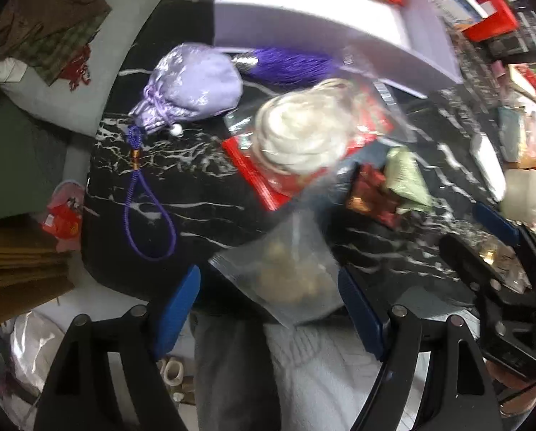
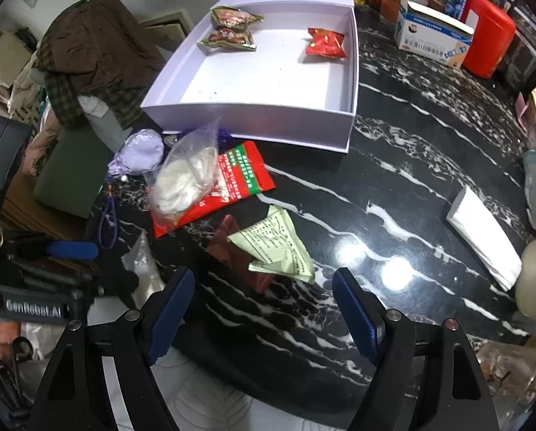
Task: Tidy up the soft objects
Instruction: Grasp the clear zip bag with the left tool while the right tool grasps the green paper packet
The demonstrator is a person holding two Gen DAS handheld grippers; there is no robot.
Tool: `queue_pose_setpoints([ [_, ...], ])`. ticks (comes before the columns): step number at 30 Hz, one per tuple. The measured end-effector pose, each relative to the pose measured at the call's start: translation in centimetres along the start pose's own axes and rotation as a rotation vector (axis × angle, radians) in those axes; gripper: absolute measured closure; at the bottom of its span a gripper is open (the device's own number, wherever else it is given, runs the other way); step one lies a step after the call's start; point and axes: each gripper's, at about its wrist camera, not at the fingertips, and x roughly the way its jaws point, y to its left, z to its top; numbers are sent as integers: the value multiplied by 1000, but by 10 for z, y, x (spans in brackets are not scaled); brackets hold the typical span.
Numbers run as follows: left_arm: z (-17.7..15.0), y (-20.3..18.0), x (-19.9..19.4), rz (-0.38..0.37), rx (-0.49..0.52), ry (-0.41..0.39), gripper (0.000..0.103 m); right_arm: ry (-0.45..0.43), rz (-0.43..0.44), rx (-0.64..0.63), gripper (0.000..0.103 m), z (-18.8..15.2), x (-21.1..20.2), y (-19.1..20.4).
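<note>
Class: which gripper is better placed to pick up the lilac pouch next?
Left. The lilac pouch lies just ahead of the open left gripper; the right gripper hangs over bare table, farther off.

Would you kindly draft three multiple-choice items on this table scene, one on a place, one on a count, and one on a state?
1. Where does the lavender drawstring pouch lie?
A. On the dark marble table, beside the white box
B. Inside the white box
C. On the folded clothes

2. How many snack packets lie inside the white box?
A. One
B. Three
C. Five

3. How does the right gripper stand?
A. Shut on the pale green packet
B. Open, holding nothing
C. Shut on the pouch

Answers: 1 A, the pouch rests on the tabletop in front of the box; 2 B, two greenish packets and one red one show; 3 B, its blue pads stand apart above bare table.
</note>
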Motion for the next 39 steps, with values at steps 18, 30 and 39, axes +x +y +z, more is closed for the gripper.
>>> queue_pose_setpoints([
  [18,13,-9,38,33,61,85,23,26,-22,-9,23,1,31,-10],
  [30,20,-29,19,80,184,-71,75,9,-7,3,23,-4,30,-18],
  [39,9,-25,4,37,191,-148,77,27,-30,-43,31,14,50,-20],
])
